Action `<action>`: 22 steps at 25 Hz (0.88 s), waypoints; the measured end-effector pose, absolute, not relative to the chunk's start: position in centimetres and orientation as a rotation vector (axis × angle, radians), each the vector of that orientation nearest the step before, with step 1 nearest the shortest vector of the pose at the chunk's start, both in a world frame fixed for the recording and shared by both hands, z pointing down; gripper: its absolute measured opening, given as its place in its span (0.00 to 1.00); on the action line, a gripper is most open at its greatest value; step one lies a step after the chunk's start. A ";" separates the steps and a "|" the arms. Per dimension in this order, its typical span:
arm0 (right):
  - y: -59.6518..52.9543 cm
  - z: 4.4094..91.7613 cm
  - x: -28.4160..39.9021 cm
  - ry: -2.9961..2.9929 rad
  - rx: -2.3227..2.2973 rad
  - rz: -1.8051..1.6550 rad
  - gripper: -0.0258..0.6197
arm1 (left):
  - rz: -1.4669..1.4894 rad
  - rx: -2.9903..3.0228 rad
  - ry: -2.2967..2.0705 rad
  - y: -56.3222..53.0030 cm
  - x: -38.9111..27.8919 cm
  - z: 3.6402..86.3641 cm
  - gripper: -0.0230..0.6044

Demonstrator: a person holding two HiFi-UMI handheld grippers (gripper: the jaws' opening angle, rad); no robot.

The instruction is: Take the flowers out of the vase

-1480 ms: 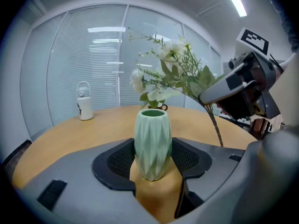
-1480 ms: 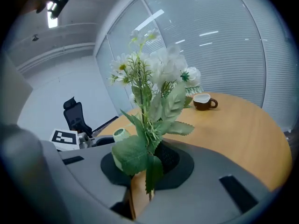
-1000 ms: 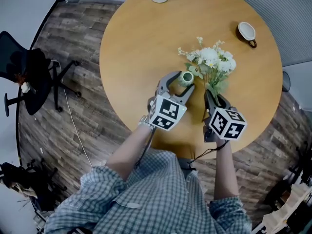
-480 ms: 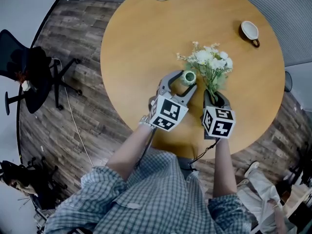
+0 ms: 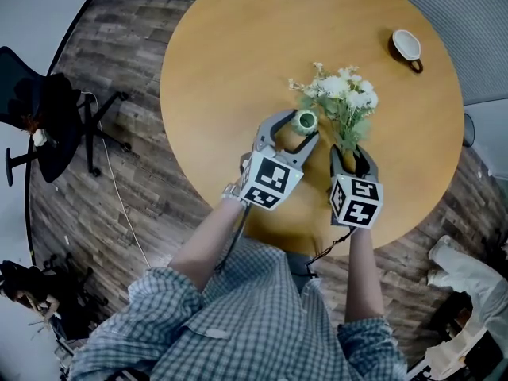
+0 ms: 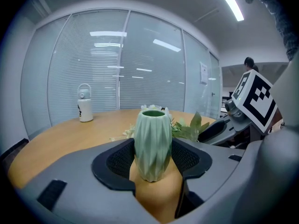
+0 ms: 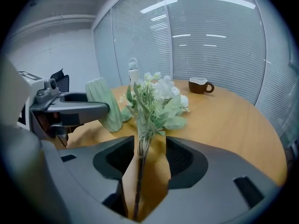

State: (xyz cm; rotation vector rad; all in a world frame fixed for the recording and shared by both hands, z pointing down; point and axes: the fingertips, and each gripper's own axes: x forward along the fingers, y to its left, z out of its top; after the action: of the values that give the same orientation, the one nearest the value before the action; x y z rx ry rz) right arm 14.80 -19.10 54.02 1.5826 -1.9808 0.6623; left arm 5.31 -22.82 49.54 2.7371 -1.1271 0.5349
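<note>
Flowers [image 5: 343,95], round wooden table [image 5: 230,46], dark plank floor [image 5: 79,213]

A round wooden counter [image 5: 230,62] stands on a floor [image 5: 119,157] of grey-brown planks. At the left of the head view, 1 black office chair [image 5: 48,109] on a wheeled base sits well apart from the counter. Glass walls [image 6: 98,69] with closed horizontal blinds curve round the room and mirror the ceiling lamps. A plain white wall [image 7: 60,50] joins them on 1 side. Overhead glows 1 long light strip [image 6: 229,3].
</note>
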 end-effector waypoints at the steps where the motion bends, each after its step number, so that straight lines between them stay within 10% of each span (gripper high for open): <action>1: -18.9 54.0 14.9 -1.979 1.587 0.670 0.32 | 0.511 2.738 -1.106 -22.7 5.4 49.3 0.44; 22: -15.6 49.0 14.3 -2.084 1.669 0.632 0.32 | 0.437 2.723 -1.107 -19.9 2.9 45.7 0.46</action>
State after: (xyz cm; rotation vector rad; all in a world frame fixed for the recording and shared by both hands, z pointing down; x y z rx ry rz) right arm 14.33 -15.62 49.01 1.6688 -2.0839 0.6323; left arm 2.91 -19.91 45.71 2.7235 -1.1070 0.4366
